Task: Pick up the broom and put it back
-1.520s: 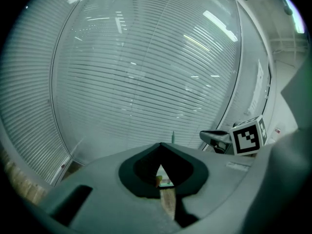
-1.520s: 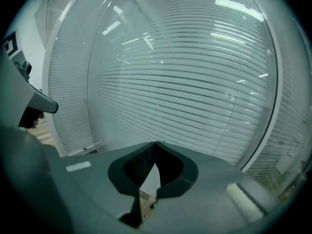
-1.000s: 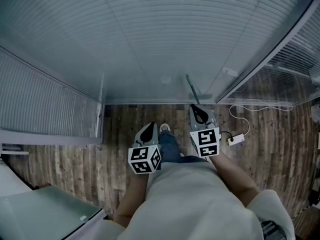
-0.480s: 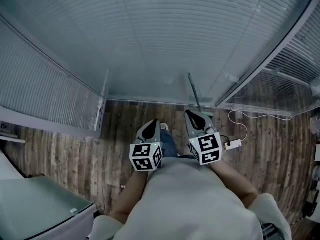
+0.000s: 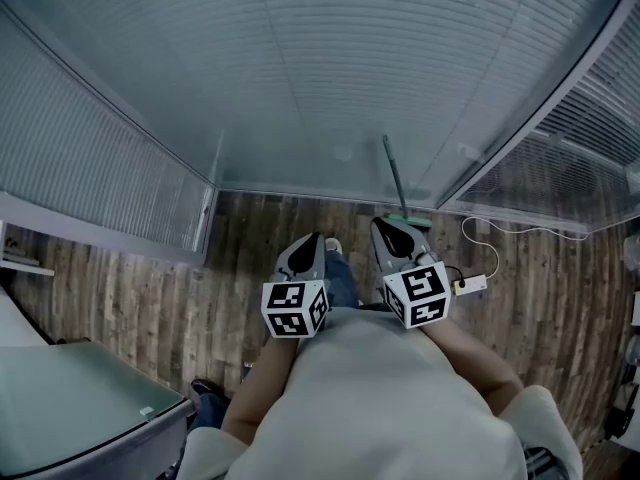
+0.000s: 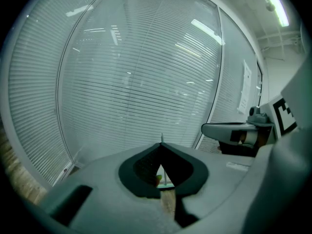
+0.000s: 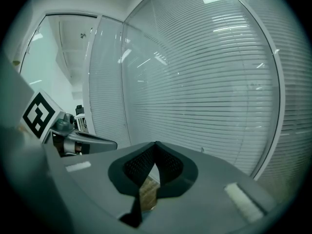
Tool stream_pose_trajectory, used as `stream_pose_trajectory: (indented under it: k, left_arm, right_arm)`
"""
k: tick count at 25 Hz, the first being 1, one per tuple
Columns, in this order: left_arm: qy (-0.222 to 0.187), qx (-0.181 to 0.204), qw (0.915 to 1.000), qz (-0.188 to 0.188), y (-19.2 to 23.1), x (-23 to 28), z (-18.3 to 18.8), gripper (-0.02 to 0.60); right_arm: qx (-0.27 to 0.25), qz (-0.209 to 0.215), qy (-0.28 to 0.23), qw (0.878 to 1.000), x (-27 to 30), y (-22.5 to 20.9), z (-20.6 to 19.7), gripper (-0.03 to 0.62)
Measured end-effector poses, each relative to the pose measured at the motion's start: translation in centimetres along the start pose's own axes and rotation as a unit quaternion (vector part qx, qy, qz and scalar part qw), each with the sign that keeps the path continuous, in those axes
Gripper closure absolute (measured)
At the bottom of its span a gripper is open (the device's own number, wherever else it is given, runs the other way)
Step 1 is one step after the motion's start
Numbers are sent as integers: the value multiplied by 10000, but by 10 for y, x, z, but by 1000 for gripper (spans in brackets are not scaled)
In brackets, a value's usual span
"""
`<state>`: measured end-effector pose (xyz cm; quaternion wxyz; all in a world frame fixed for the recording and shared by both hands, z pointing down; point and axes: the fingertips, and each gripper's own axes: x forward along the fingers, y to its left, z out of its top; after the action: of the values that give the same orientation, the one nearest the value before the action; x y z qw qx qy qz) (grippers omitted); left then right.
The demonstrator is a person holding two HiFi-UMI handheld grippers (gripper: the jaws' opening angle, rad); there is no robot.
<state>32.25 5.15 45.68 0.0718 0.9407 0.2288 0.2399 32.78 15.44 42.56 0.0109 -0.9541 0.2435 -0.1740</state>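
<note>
The left gripper [image 5: 309, 239] has its jaws closed tip to tip with nothing held; in the left gripper view [image 6: 161, 145] only floor and a thin pole show through the gap behind the tips. The right gripper [image 5: 383, 225] is closed the same way and empty, its tips meeting in the right gripper view [image 7: 155, 144]. Both are held side by side in front of the person's body, pointing forward and slightly down toward a glass wall [image 5: 300, 88] covered with blinds. Bare forearms run back from each gripper to the torso.

The broom [image 5: 393, 173] stands apart from both grippers. Its thin handle leans on the glass and its green head rests on the wooden floor [image 5: 150, 298] at the foot of the wall, just ahead of the right gripper.

A white power strip [image 5: 470, 285] with its cable lies on the floor to the right. A grey cabinet top [image 5: 80, 398] fills the lower left corner.

Compared with a second ago, both grippers sit a little nearer the wall, the broom has not moved, and a dark shoe [image 5: 205, 392] has appeared beside the cabinet.
</note>
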Motion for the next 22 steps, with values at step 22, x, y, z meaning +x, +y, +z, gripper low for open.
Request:
stream_pose_trajectory:
  k: [22]
  left_arm:
    - [-97, -141, 9998, 31, 8, -18, -7, 577]
  right_arm:
    - [-151, 194, 129, 9996, -2, 22, -8, 589]
